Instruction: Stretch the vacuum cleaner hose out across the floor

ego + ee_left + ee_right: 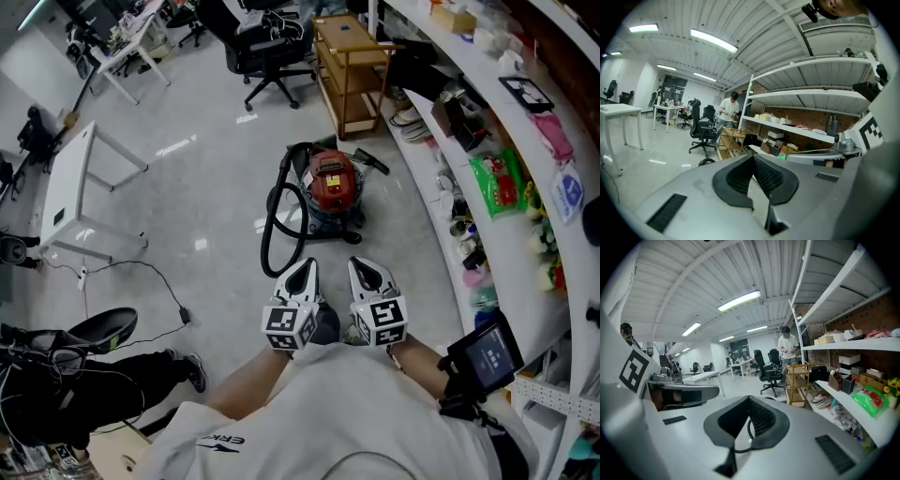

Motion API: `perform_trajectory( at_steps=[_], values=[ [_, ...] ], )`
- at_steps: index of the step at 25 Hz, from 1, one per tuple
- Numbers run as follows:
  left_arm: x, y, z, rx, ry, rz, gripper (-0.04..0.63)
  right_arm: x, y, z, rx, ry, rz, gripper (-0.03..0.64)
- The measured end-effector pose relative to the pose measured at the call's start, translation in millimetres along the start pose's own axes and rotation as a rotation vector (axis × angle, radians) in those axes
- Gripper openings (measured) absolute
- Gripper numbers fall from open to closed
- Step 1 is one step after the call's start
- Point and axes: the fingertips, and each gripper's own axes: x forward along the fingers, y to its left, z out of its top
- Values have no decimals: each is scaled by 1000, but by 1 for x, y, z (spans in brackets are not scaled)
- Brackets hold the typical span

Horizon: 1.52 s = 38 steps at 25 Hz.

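A red and black vacuum cleaner [330,183] stands on the floor ahead of me. Its black hose [274,223] hangs in a loop off its left side and curls back along the floor. Both grippers are held close to my chest and point at the vacuum, well short of it. My left gripper [302,273] is shut with nothing in it, its pads meeting in the left gripper view [753,157]. My right gripper [367,271] is likewise shut and empty [749,398]. A curve of the hose [749,430] shows through the gap below its pads.
A wooden cart [349,66] and a black office chair [267,52] stand behind the vacuum. A long white shelf [497,220] with many small items runs along the right. A white table [70,187] and a thin floor cable [150,272] lie left. A person [787,348] stands by the cart.
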Motion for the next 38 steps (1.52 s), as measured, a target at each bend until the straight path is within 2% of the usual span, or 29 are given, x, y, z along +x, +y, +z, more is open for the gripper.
perform_trajectory(
  at_steps=[7, 17, 25, 38],
  values=[
    [62, 51, 26, 3, 22, -39, 2, 74, -24, 29, 4, 17, -42, -2],
    [125, 138, 56, 1, 28, -45, 2, 171, -35, 56, 6, 42, -85, -2],
    [165, 185, 61, -19, 56, 4, 2, 232, -54, 70, -12, 73, -58, -2],
    [279, 250, 48, -35, 171, 122, 2, 339, -133, 64, 12, 181, 19, -2]
  ],
)
